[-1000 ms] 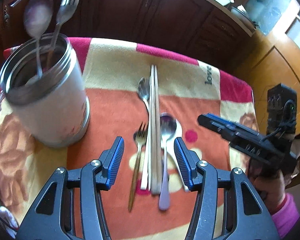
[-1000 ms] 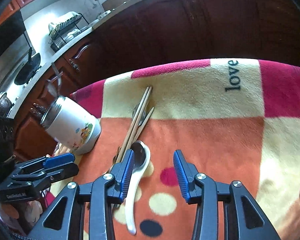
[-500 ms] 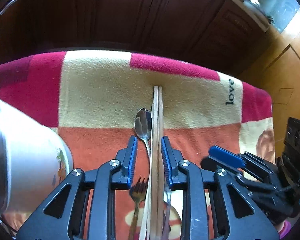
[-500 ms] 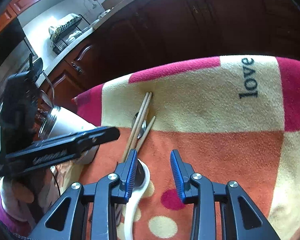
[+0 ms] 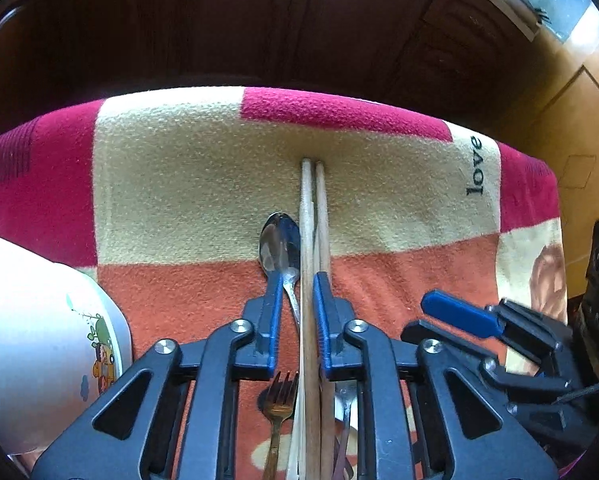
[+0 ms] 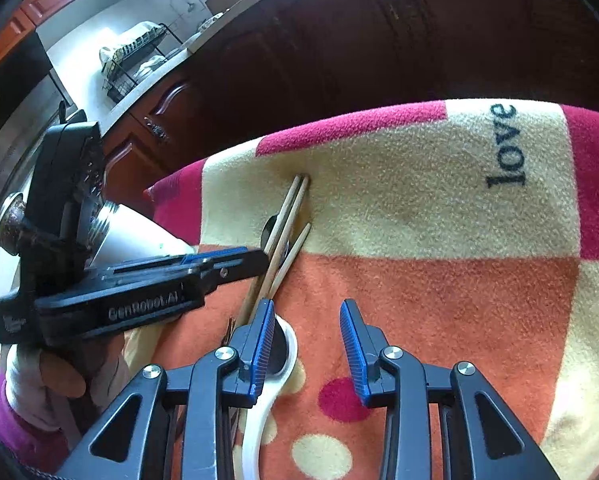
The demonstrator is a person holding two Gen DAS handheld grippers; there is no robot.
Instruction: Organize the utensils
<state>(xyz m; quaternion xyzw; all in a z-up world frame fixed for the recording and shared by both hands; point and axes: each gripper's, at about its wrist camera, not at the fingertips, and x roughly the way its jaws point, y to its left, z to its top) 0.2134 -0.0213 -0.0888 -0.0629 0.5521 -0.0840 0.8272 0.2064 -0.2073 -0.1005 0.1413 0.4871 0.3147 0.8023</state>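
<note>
My left gripper (image 5: 296,280) has its jaws narrowed around a wooden chopstick (image 5: 306,240) lying on the patterned blanket (image 5: 179,184); a small gap still shows on the left side. A second chopstick (image 5: 322,208) lies just right of it. A steel spoon (image 5: 280,244) lies left of the chopsticks, a golden fork (image 5: 277,408) lower down. In the right wrist view my right gripper (image 6: 307,312) is open and empty above the blanket, beside a white ceramic spoon (image 6: 267,408). The chopsticks (image 6: 287,216) and the left gripper (image 6: 235,260) show there too.
A white steel-rimmed utensil jar (image 5: 39,340) stands at the left, also in the right wrist view (image 6: 139,232). Dark wooden cabinets (image 5: 259,20) stand behind the table. The blanket's far edge drops off just beyond the chopstick tips.
My left gripper has moved forward and down over the utensils and narrowed its jaws around a chopstick. The right gripper has moved forward slightly and stayed open.
</note>
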